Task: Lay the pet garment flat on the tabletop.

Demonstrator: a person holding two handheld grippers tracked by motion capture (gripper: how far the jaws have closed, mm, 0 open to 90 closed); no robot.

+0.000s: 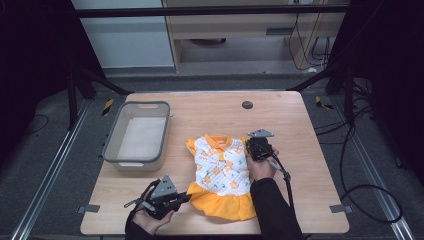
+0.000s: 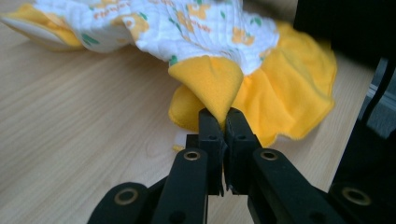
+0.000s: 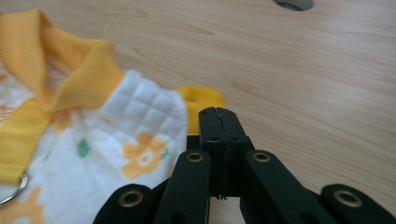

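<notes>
Near the table's (image 1: 300, 115) front edge lies the dress (image 1: 222, 172), its skirt hem pinched by the left gripper (image 2: 223, 122). The right gripper (image 3: 218, 116), jaws pressed together and empty, sits by a sleeve; the grey bin (image 1: 114, 142) holds nothing, so folding or stowing seems barely begun.

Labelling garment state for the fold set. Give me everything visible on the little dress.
The dress is small, with a white quilted-looking bodice printed with orange flowers and green leaves, an orange ribbed collar, orange sleeve trim and an orange ruffled skirt. A metal ring sits near the collar. It lies flat on the wooden table, collar away from the person. The left gripper pinches a lifted fold of the skirt hem. The right gripper is shut at the sleeve edge; a grip there is unclear.
</notes>
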